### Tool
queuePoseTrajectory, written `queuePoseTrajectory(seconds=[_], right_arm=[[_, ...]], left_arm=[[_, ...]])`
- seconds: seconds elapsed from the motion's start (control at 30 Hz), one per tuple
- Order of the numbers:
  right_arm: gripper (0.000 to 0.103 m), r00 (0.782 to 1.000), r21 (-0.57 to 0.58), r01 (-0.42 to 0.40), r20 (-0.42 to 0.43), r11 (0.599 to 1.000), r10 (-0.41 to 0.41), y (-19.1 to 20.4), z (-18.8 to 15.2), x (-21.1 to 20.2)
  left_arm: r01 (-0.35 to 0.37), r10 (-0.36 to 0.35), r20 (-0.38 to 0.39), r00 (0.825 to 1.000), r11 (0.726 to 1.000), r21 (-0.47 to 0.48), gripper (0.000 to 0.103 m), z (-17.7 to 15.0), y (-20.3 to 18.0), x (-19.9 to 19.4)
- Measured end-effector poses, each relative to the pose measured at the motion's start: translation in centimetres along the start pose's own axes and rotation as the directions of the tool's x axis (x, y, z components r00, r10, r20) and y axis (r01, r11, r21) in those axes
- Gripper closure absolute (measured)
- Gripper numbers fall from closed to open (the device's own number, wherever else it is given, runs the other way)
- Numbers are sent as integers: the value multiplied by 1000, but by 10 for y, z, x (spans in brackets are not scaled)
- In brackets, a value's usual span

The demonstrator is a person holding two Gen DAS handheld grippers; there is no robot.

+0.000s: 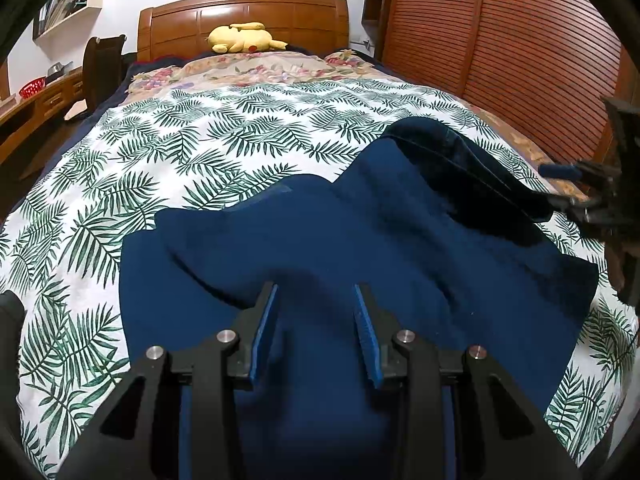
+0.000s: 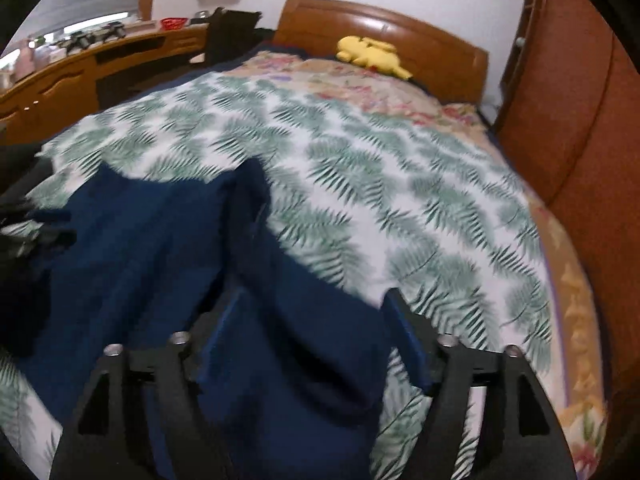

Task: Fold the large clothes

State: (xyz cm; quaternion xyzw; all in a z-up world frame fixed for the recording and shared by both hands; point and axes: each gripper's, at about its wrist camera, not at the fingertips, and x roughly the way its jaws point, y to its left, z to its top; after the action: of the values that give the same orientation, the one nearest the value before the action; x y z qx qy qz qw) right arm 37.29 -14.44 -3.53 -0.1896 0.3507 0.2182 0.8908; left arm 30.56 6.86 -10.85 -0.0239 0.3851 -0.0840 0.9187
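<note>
A large navy blue garment (image 1: 360,240) lies spread on the leaf-print bedspread (image 1: 220,132), with a darker folded part at its far right. My left gripper (image 1: 316,292) is open just above the garment's near middle, nothing between its blue pads. In the right wrist view the same garment (image 2: 160,248) covers the lower left. My right gripper (image 2: 308,300) is open wide over the garment's right edge; the view is blurred. The right gripper also shows at the right edge of the left wrist view (image 1: 592,196).
A yellow plush toy (image 1: 244,38) lies by the wooden headboard (image 1: 244,12). A floral quilt (image 1: 260,70) is at the bed's head. A wooden wardrobe (image 1: 500,40) stands on the right, a desk (image 2: 100,60) and chair (image 1: 102,68) on the left.
</note>
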Motion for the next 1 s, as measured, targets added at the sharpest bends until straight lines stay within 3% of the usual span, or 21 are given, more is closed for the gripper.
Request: queuePoseTrajectory(seconds=[0.17, 0.27, 0.3, 0.33, 0.37, 0.4, 0.53, 0.57, 0.63, 0.67, 0.87, 1.0], right_arm=[[24, 994, -71, 27, -107, 997, -35, 7, -12, 26], [27, 977, -132, 66, -195, 989, -91, 0, -16, 56], [49, 972, -146, 69, -213, 987, -99, -5, -14, 64], [78, 968, -166, 71, -226, 983, -108, -10, -10, 72], [90, 965, -189, 89, -227, 978, -131, -16, -4, 78], [95, 963, -197, 110, -220, 974, -154, -21, 1, 82], [95, 958, -94, 226, -161, 970, -238, -56, 47, 96], [91, 957, -73, 238, -151, 969, -246, -60, 53, 96], [57, 956, -19, 257, -141, 966, -257, -69, 64, 97], [53, 955, -6, 265, -135, 964, -263, -70, 65, 95], [48, 969, 17, 209, -134, 978, -205, -58, 43, 70], [39, 984, 59, 114, -143, 992, -105, -43, 5, 39]], left_arm=[[0, 0, -1, 1000, 1000, -1, 67, 1, 0, 0], [-1, 1, -2, 1000, 1000, 0, 67, 0, 0, 1], [0, 0, -2, 1000, 1000, 1, 67, 1, 0, 1], [0, 0, -2, 1000, 1000, 1, 67, 1, 0, 1], [0, 0, -2, 1000, 1000, 0, 67, 1, 0, 1], [0, 0, -1, 1000, 1000, 0, 67, 1, 0, 1], [-1, 1, -1, 1000, 1000, -5, 67, 1, 1, 2], [-1, 1, 0, 1000, 1000, -6, 67, 1, 1, 1], [-3, 3, 7, 1000, 1000, -5, 67, 2, 2, -3], [-5, 5, 11, 1000, 1000, -5, 67, 2, 2, -5], [-24, 24, 30, 999, 1000, 12, 67, -1, 1, -21], [-16, 15, 61, 998, 1000, 19, 67, -3, -5, -40]])
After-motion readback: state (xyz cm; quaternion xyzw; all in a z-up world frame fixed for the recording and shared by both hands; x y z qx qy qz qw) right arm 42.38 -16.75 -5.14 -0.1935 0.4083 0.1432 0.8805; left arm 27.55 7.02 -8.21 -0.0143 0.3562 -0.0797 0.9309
